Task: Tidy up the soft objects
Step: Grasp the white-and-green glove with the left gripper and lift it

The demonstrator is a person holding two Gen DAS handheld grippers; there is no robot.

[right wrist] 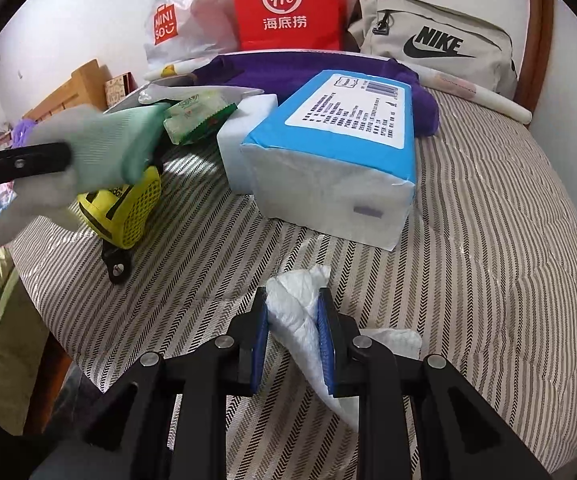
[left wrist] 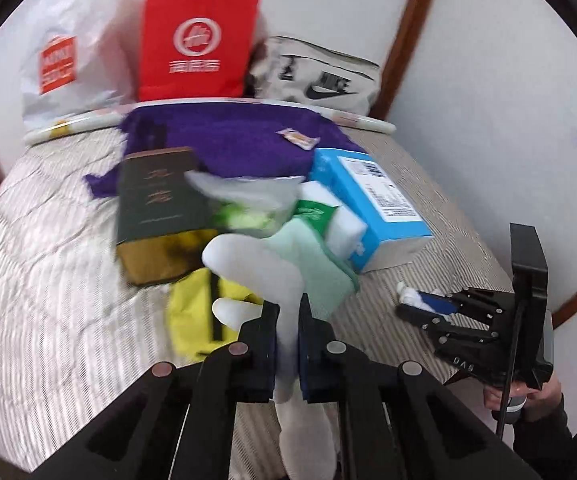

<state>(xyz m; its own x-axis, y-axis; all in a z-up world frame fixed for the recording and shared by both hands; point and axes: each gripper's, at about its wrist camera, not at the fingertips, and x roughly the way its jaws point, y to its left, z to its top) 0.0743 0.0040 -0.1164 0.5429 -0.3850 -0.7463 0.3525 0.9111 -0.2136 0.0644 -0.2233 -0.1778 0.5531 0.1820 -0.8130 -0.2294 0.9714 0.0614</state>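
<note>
Left gripper: clamped on the white-and-green sock, lifted clear of the bed.
Sock axis: runs away from the jaws, toward the far clutter.
Right gripper: clamped on crumpled tissue, right of the sock, low over the bed.
Pose: both pitched downward.

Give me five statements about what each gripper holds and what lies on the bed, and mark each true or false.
1. The left gripper is shut on a white and green sock. True.
2. The right gripper is empty. False: it clamps a white tissue.
3. The blue tissue pack lies on the striped bed. True.
4. The red paper bag lies flat. False: it stands upright.
5. The Nike bag is black. False: beige.
</note>
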